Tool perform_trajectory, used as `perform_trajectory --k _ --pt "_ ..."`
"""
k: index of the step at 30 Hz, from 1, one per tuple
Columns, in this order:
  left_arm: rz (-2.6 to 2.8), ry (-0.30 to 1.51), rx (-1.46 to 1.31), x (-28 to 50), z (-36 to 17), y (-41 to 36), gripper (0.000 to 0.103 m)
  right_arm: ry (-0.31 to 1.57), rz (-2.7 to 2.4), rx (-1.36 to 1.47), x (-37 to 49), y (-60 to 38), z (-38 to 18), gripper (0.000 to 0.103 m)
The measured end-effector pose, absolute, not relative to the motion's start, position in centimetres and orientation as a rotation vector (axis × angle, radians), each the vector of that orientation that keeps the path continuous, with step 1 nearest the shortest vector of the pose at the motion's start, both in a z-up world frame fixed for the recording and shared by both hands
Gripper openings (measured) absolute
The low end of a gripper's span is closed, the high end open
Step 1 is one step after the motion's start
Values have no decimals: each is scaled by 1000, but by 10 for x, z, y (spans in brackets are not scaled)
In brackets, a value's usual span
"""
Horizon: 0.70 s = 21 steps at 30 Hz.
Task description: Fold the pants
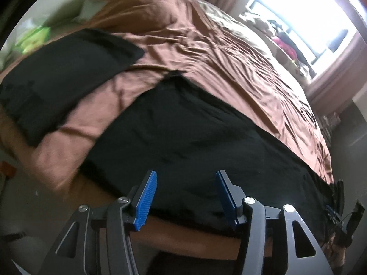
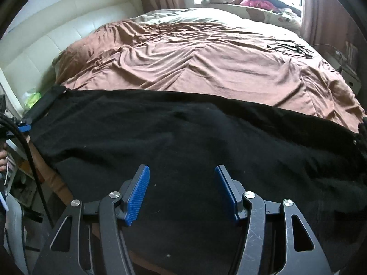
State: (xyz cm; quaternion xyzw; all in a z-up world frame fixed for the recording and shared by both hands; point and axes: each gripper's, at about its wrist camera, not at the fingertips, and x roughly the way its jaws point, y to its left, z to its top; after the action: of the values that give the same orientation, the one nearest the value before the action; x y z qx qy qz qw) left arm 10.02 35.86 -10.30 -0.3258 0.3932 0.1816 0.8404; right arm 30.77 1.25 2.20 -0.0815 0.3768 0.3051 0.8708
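Note:
Black pants [image 2: 183,135] lie spread flat along the near edge of a bed with a brown cover [image 2: 195,61]. In the left wrist view the pants [image 1: 195,142] fill the middle. My left gripper [image 1: 186,177] is open and empty, just above the pants' near edge. My right gripper [image 2: 182,171] is open and empty over the pants' middle. The left gripper's blue tip also shows at the pants' left end in the right wrist view [image 2: 24,127]. The right gripper shows at the far right edge of the left wrist view [image 1: 337,215].
A second black cloth [image 1: 62,75] lies on the bed's left corner. A white padded headboard [image 2: 57,29] stands at the left. A window sill with soft toys and clothes [image 2: 247,0] is at the back. Black cables [image 2: 291,45] lie on the far right of the bed.

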Motion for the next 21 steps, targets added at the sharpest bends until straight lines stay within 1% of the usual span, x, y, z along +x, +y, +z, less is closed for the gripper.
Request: perform_trajectory --k 8,15,21 --pt "415 797 -824 66 -134 376 56 780 636 -90 281 13 10 57" --pt "366 780 -948 63 -157 383 56 788 639 -45 271 13 1 57" --pt "367 746 -1001 64 -171 390 56 798 610 -35 268 16 -9 57"
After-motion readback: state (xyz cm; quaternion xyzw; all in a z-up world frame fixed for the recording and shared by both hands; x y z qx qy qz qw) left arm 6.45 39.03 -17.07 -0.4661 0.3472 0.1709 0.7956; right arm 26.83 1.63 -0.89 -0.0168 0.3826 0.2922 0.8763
